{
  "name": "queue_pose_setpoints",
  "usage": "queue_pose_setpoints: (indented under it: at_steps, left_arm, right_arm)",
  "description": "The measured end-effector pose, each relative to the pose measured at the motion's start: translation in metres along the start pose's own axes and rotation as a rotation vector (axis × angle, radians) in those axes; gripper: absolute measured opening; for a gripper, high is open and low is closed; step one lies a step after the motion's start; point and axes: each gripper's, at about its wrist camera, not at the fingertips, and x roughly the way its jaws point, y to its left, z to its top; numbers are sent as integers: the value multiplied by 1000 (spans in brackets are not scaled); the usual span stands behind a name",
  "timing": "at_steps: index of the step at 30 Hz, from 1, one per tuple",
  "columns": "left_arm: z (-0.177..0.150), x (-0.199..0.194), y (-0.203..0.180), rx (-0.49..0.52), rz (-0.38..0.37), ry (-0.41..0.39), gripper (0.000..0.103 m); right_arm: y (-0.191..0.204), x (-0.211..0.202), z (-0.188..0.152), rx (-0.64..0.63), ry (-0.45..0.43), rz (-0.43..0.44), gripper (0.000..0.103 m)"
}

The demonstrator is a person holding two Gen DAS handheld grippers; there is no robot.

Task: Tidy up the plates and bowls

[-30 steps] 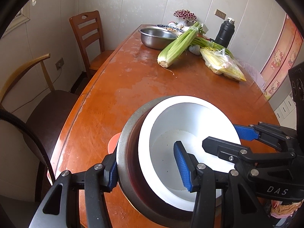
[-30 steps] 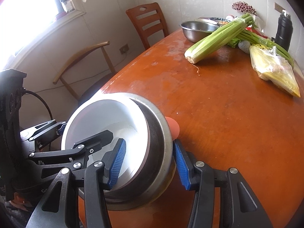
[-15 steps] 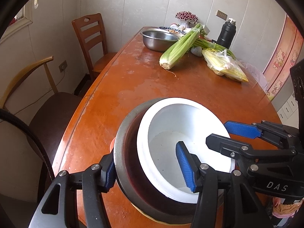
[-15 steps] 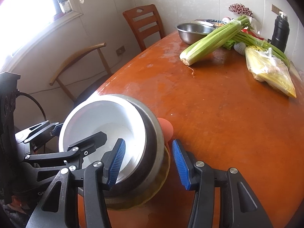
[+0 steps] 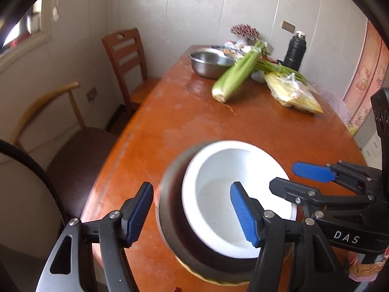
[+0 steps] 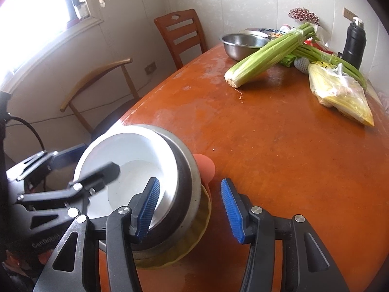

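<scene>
A white bowl (image 5: 233, 194) sits nested in a steel bowl (image 5: 170, 209), and both rest on a yellow dish (image 6: 203, 221) at the near end of the brown table (image 5: 194, 121). My left gripper (image 5: 192, 215) straddles the stack's left wall. Its jaws are opening: one pad is inside the white bowl, the other stands just clear of the steel. My right gripper (image 6: 190, 210) straddles the opposite wall, with its inner pad in the white bowl (image 6: 126, 165) and its outer pad apart from the steel bowl (image 6: 187, 182). An orange-pink round piece (image 6: 205, 168) peeks out behind the stack.
At the table's far end lie a second steel bowl (image 5: 211, 64), a celery bunch (image 5: 235, 77), a bag of yellow food (image 5: 291, 92) and a black flask (image 5: 295, 53). Two chairs (image 5: 126, 58) (image 5: 60, 126) stand along the left edge by the wall.
The nested bowls have sunk onto the yellow dish. My left jaws have widened and their outer pad has left the steel bowl. The right outer pad now stands off the steel too.
</scene>
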Motion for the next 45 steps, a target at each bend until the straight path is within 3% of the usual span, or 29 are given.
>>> queue_pose_setpoints:
  at_steps: [12, 25, 35, 45]
  left_arm:
    - [-11, -34, -17, 8, 37, -51, 67]
    - [-78, -59, -67, -24, 14, -80, 69]
    - [-114, -52, -80, -13, 29, -15, 69]
    - [-124, -49, -82, -6, 26, 0, 70]
  right_arm:
    - [2, -39, -17, -31, -81, -42, 58]
    - [-8, -89, -94, -48, -123, -71, 61]
    - [-20, -93, -135, -21, -104, -99, 62]
    - [-19, -95, -144, -7, -109, -112, 62]
